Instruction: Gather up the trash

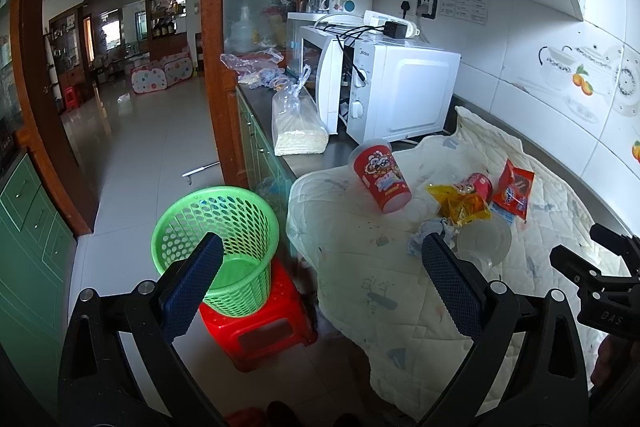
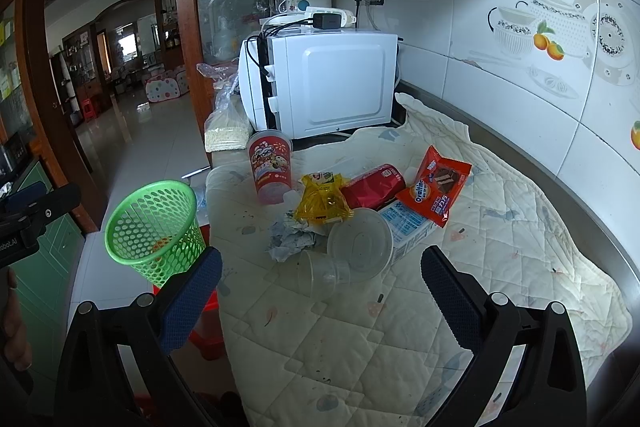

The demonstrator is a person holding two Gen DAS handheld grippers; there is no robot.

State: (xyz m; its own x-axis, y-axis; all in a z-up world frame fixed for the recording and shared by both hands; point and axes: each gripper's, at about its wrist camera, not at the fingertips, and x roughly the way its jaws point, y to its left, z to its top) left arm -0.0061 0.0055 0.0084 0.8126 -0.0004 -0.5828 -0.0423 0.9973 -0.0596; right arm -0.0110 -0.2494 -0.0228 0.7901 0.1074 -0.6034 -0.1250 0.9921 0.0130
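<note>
The left gripper [image 1: 322, 257] is hanging with its jaws spread wide and nothing between them, over the edge of the quilted cloth [image 1: 400, 291] nearest the green basket [image 1: 216, 227]. The right gripper [image 2: 322, 267] is likewise gaping wide and empty, above the near part of the cloth.

The trash is lying in a heap on the cloth, in front of the white microwave [image 2: 328, 83]. A red paper cup [image 2: 270, 167] is standing at the heap's basket side. A yellow wrapper [image 2: 322, 201] is touching a red pouch [image 2: 374, 185], and an orange snack packet [image 2: 438, 185] is leaning over a white carton [image 2: 410, 227]. A crumpled tissue [image 2: 290, 241] is sitting just beside a clear lid [image 2: 360, 243] and a clear plastic cup [image 2: 320, 273] lying on its side.

The basket is standing on a red stool [image 1: 260, 327] on the floor, just beside the counter, with something orange showing in its bottom.
</note>
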